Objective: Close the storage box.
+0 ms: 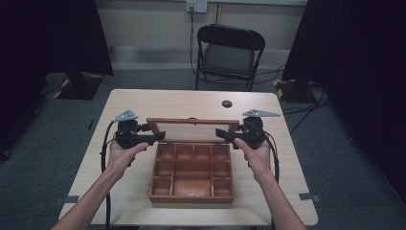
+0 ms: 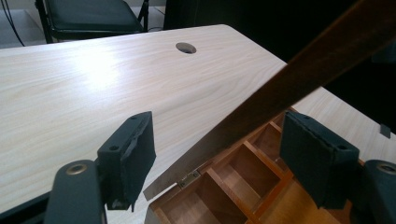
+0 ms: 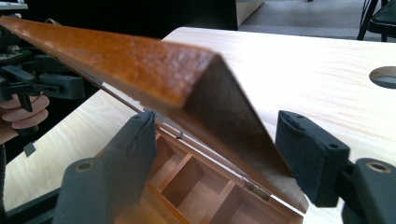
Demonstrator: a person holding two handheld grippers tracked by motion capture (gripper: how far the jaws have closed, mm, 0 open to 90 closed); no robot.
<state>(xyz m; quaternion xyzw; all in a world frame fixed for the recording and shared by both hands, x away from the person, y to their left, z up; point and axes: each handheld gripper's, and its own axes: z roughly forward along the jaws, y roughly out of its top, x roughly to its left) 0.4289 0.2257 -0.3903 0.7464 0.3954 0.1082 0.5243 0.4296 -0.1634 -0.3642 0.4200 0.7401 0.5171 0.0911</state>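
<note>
A wooden box [image 1: 191, 197] with several empty compartments sits in the middle of the table, its glazed lid [image 1: 191, 120] raised and leaning back. My left gripper [image 1: 160, 137] is at the lid's left end. In the left gripper view its jaws [image 2: 215, 149] stand apart, and the lid's frame [image 2: 299, 79] passes between them clear of both pads. My right gripper [image 1: 220, 133] is at the lid's right end. In the right gripper view its jaws [image 3: 215, 144] straddle the lid's corner [image 3: 140, 60] without pressing it. The compartments [image 3: 187, 182] lie below.
The light wooden table [image 1: 143, 103] has a round cable hole [image 1: 227, 103] behind the box. A black folding chair [image 1: 230, 52] stands beyond the far edge. Dark curtains hang at both sides. Bare tabletop lies left and right of the box.
</note>
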